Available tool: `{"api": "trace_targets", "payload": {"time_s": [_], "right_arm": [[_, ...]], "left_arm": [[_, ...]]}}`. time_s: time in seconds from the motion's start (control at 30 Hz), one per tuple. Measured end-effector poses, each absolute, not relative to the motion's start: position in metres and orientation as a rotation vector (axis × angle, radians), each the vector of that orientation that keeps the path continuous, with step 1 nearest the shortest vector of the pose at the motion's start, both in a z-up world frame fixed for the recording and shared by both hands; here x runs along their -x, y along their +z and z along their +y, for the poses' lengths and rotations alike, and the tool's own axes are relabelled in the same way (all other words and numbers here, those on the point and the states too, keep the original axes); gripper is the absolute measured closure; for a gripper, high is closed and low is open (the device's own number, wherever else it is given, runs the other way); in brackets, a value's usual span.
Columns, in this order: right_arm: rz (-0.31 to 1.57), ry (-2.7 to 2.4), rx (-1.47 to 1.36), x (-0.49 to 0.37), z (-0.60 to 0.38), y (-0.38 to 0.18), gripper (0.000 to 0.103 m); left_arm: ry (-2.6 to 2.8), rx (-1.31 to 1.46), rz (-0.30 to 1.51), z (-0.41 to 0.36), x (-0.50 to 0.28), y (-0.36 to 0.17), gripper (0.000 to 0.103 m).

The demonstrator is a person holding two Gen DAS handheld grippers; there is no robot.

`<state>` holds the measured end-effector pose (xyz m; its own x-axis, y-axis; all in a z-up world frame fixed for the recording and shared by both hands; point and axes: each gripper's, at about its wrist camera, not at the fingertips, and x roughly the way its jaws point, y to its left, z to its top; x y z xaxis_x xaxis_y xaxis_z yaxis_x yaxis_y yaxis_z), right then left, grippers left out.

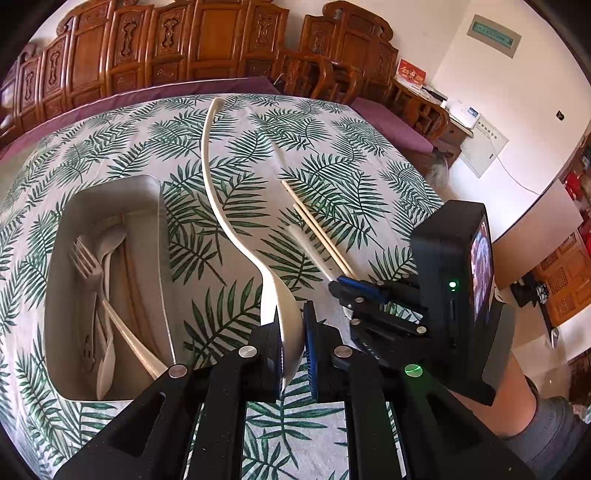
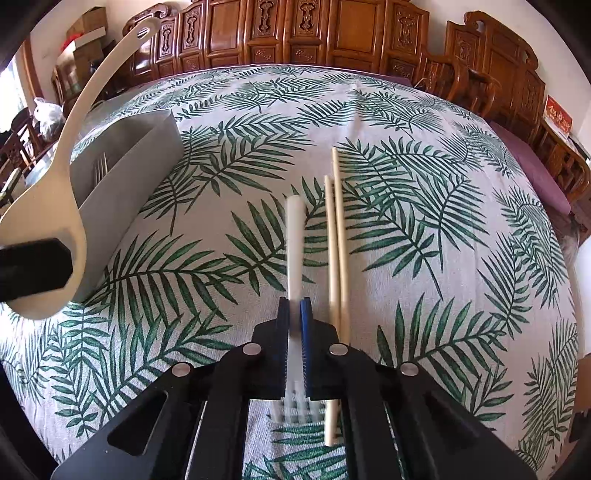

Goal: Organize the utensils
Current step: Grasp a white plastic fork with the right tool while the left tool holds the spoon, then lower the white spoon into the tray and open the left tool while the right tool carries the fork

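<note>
My left gripper (image 1: 293, 334) is shut on the bowl of a long cream ladle (image 1: 218, 206), held above the table with its handle pointing away; the ladle also shows in the right wrist view (image 2: 70, 147). My right gripper (image 2: 295, 325) is shut on a white fork (image 2: 295, 243), its tines under the jaws and its handle pointing forward. It shows in the left wrist view (image 1: 345, 290). Two wooden chopsticks (image 2: 338, 240) lie on the cloth just right of the fork. A grey utensil box (image 1: 155, 266) to the left holds a fork (image 1: 88, 262), spoons and a chopstick.
The table is covered by a white cloth with green palm leaves (image 2: 424, 221). Carved wooden chairs (image 2: 332, 33) line the far side. A purple cushion (image 1: 391, 122) lies at the far right. The grey box also shows in the right wrist view (image 2: 125, 173).
</note>
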<state>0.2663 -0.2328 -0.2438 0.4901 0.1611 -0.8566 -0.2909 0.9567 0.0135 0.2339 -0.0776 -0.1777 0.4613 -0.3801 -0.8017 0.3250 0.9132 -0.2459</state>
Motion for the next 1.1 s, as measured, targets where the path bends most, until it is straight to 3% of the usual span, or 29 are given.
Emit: {"api": "trace_targets", "payload": {"time_s": [0.4, 1.1], "right_arm": [[0.961, 0.361, -0.020, -0.256, -0.255, -0.214, 0.096], [0.931, 0.427, 0.052, -0.246, -0.231, -0.213, 0.096]], "left_arm": [[-0.430, 0.050, 0.988, -0.058, -0.240, -0.169, 0.095], [-0.392, 0.068, 1.071, 0.012, -0.252, -0.190, 0.095]]}}
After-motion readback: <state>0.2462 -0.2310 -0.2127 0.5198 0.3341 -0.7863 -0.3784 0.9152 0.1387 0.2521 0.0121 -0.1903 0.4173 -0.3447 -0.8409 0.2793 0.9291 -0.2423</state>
